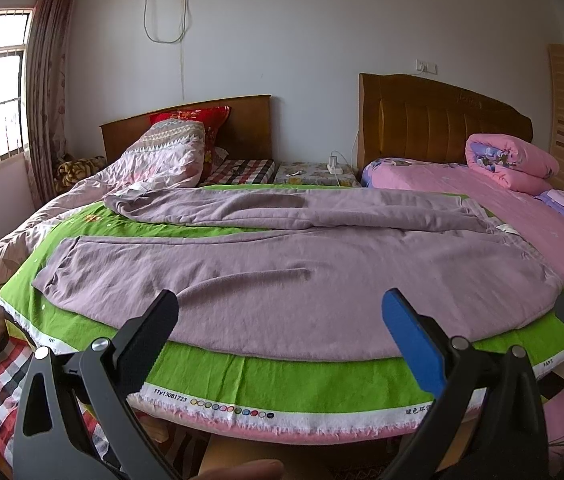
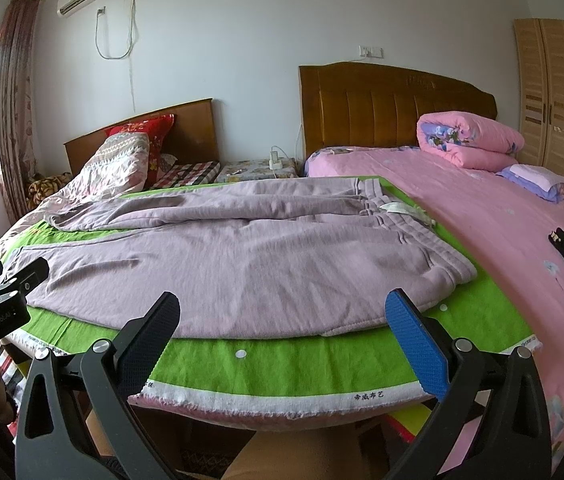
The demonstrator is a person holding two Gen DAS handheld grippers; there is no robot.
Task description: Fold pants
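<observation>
A: Left wrist view: the left tongs (image 1: 280, 322) stand with their jaws wide apart, one black finger and one blue, and nothing between them. They hang over the near edge of the green cloth (image 1: 282, 380), clear of the fabric.

B: And the pants?

A: The lilac pants (image 1: 282, 280) lie spread flat on the green cloth, which covers the foot of the bed. The near leg runs along the cloth's near edge toward its left end; the far leg runs the same way behind it, and its cuff is rumpled near the cloth's far left corner. The waistband sits at the cloth's right end.

B: What does the right wrist view show?

A: The right tongs (image 2: 282, 320) are likewise spread, empty, and poised above the cloth's near hem just short of the pants. From here the waistband (image 2: 414, 232) shows its ribbed stitching and a white label, close to the cloth's right edge. Part of the left tool shows at the cloth's left end.

B: Anything beside the cloth?

A: To its right lies a pink bedsheet (image 2: 482, 216) with a rolled pink quilt (image 2: 470, 144) at the far end, against a wooden headboard (image 2: 394, 100). Left of the cloth a patterned quilt (image 1: 154, 156) is heaped.
</observation>
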